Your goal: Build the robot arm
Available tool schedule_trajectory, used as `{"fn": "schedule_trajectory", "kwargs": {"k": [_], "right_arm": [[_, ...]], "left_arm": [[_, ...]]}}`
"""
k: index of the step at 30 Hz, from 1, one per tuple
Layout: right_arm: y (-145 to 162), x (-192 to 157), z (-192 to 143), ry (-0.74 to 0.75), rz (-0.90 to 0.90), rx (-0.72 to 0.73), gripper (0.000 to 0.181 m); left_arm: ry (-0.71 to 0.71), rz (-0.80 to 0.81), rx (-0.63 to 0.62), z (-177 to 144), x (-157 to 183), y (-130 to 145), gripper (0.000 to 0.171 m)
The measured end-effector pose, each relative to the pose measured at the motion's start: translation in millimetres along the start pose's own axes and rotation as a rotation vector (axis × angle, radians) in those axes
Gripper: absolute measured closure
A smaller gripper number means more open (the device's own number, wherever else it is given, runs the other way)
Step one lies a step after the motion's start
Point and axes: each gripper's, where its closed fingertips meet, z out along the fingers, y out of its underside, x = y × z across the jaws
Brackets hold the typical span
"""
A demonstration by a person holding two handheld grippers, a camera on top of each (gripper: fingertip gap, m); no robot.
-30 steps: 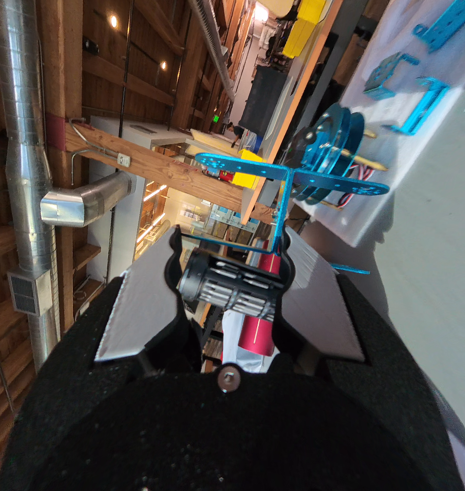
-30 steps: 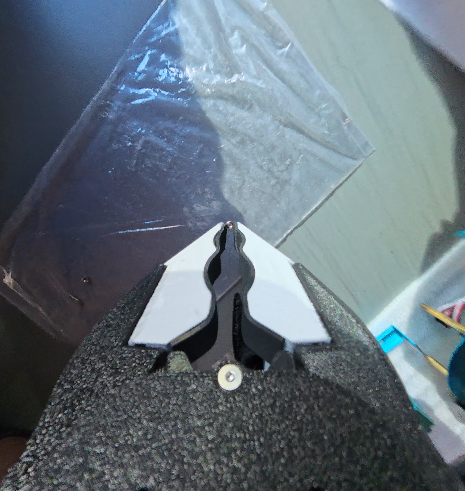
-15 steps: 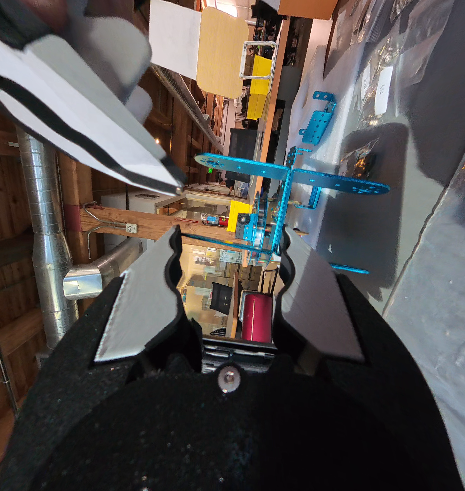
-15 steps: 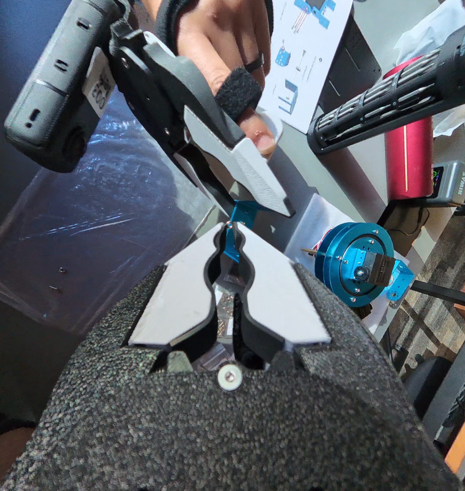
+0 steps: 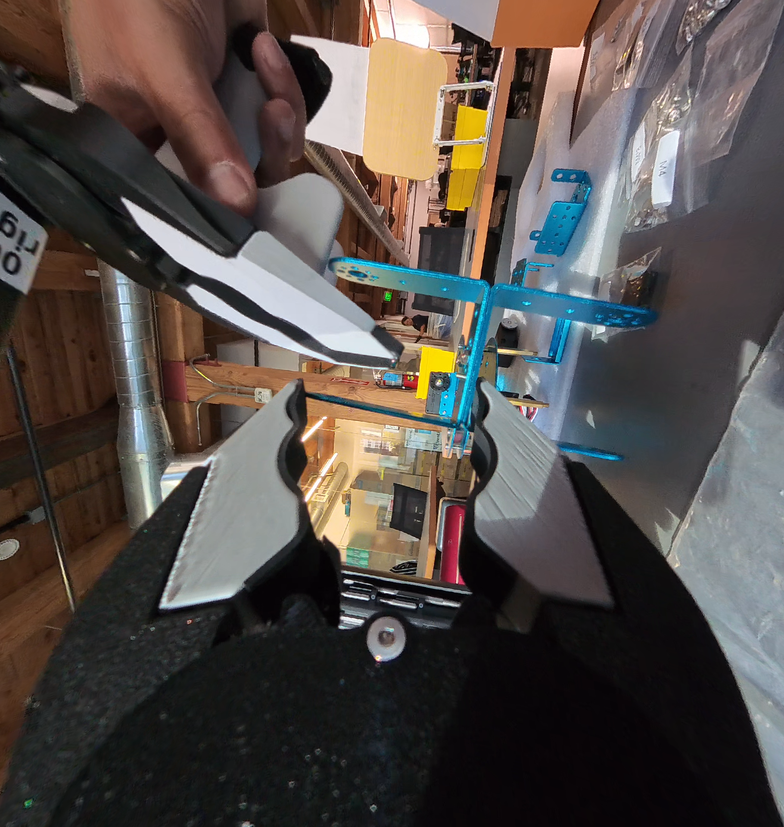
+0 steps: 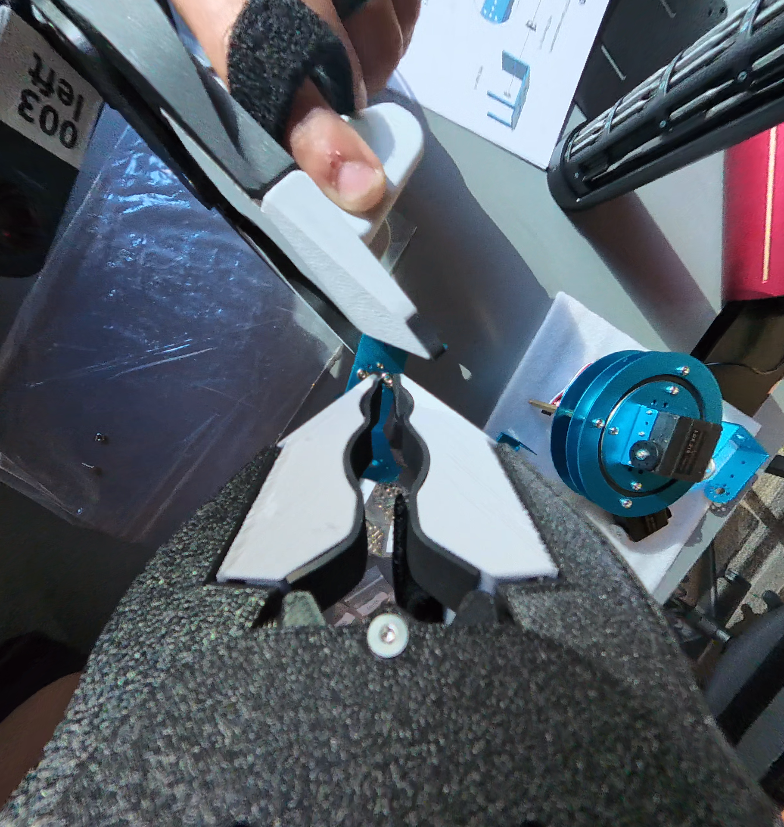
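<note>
My left gripper (image 5: pixel 385 394) is shut on a blue metal U-bracket (image 5: pixel 475 358), which spans the gap between its fingers and is held up in the air. My right gripper (image 6: pixel 383 382) is shut on a tiny silver screw (image 6: pixel 386 379) at its very tips. The tips sit right at the bracket's drilled flange (image 6: pixel 372 362). In the left wrist view the right gripper (image 5: pixel 392 355) comes in from the upper left, a hand behind it, its tip just above my left finger. In the right wrist view the left gripper (image 6: pixel 385 351) reaches down from the upper left.
A blue round turntable with a servo (image 6: pixel 636 429) lies on white foam (image 6: pixel 573 331). A clear plastic bag (image 6: pixel 135 335), a printed sheet (image 6: pixel 493 58), a black bit holder (image 6: pixel 676 98) and a red cylinder (image 6: pixel 766 215) are nearby. More blue brackets (image 5: pixel 560 223) and hardware bags (image 5: pixel 663 147) lie on the table. The grippers are tip to tip, or close to it.
My right gripper left the plastic bag with the screw and came up to the bracket, closing in over the last half second. My left gripper turned while still holding the bracket.
</note>
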Motion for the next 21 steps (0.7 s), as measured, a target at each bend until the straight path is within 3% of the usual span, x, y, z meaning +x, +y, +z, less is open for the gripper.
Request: {"fn": "schedule_trajectory", "kwargs": {"k": [14, 21], "right_arm": [[7.9, 4.4, 8.7, -0.1, 0.142, -0.023, 0.177], [8.3, -3.3, 8.7, -0.265, 0.202, -0.061, 0.176]], "left_arm": [[-0.028, 0.086, -0.042, 3.2, 5.2, 0.2, 0.099], [-0.05, 0.094, -0.037, 2.8, 4.3, -4.0, 0.099]]}}
